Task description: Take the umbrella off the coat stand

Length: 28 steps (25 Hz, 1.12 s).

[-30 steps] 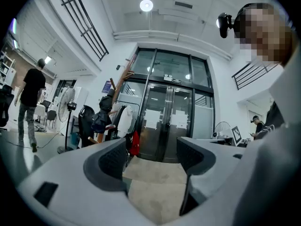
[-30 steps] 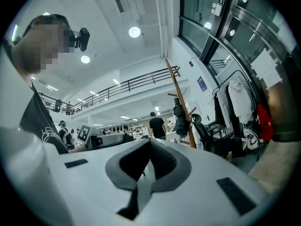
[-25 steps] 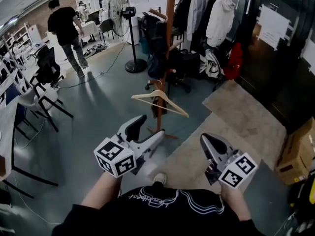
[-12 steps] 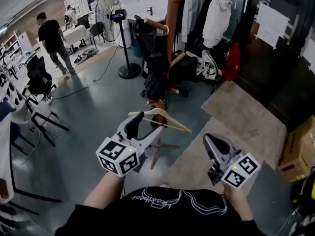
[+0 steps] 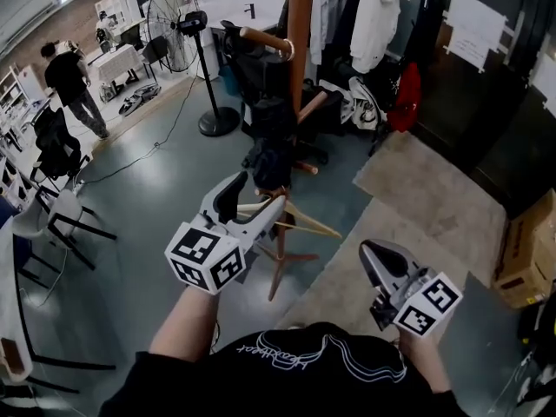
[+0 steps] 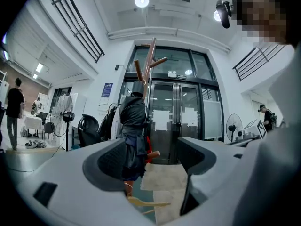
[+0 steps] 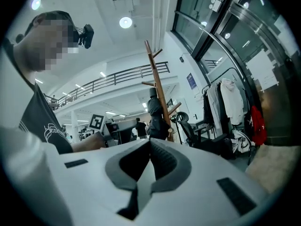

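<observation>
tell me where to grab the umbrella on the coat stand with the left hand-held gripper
Probably its cinched middle: the dark umbrella hangs upright against the coat stand, so come in level from the near side with the open left hand-held gripper, one jaw on each side of the bundle.

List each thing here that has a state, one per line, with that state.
left gripper: open, empty
right gripper: shut, empty
umbrella: folded, hanging on the coat stand
coat stand: upright
wooden hanger: hanging low at the coat stand
floor fan: upright
</observation>
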Each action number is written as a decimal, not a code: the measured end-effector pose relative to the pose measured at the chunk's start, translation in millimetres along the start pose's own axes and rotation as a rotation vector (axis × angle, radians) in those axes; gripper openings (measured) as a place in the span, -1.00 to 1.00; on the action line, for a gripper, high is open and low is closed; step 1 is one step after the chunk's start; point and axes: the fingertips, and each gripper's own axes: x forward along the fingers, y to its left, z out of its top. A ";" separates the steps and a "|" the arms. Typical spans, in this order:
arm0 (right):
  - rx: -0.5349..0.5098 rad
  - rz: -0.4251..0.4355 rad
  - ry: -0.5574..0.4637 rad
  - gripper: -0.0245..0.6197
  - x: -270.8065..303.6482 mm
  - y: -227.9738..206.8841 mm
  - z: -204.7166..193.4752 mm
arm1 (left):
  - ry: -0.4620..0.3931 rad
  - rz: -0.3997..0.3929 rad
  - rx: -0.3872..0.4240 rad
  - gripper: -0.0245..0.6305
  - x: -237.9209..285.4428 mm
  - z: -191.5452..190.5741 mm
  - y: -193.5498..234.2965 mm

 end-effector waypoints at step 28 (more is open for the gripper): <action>-0.013 0.092 0.011 -0.91 76.6 -71.9 30.6 | 0.090 -0.116 0.193 0.08 109.5 9.8 47.4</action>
